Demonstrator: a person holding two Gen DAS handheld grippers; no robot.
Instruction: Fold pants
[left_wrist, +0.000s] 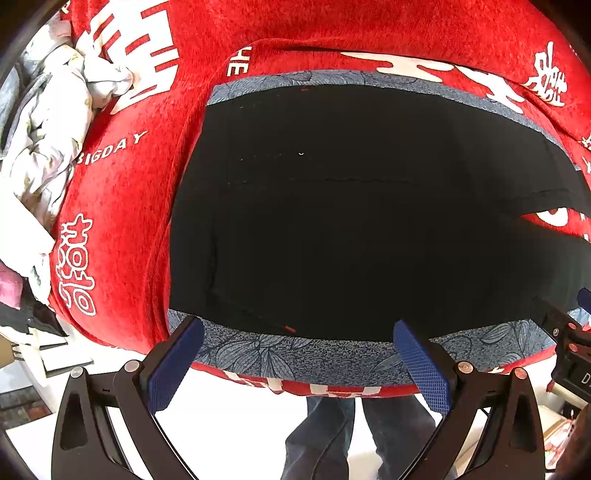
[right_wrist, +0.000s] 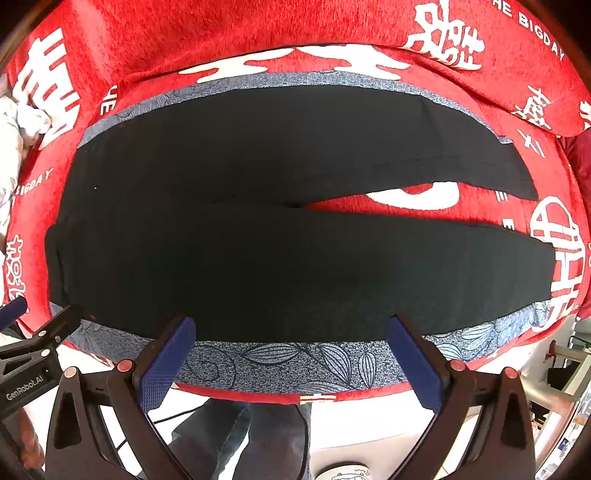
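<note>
Black pants (right_wrist: 258, 240) lie flat on a grey-blue leaf-print cloth (right_wrist: 280, 363), which covers a red blanket (right_wrist: 184, 33) with white lettering. The waist end is to the left, and the two legs split apart toward the right, with red blanket showing between them. In the left wrist view the pants (left_wrist: 351, 221) fill the middle. My left gripper (left_wrist: 299, 358) hovers open at the near edge by the waist end, holding nothing. My right gripper (right_wrist: 291, 354) hovers open at the near edge further right, also with nothing in it. Each gripper shows at the side of the other's view.
A crumpled white floral quilt (left_wrist: 48, 140) lies at the far left of the blanket. A person's legs in dark jeans (right_wrist: 251, 435) stand just below the near edge. A white cup (right_wrist: 345, 472) sits low near the floor. Shelving and clutter (right_wrist: 565, 369) stand at the right.
</note>
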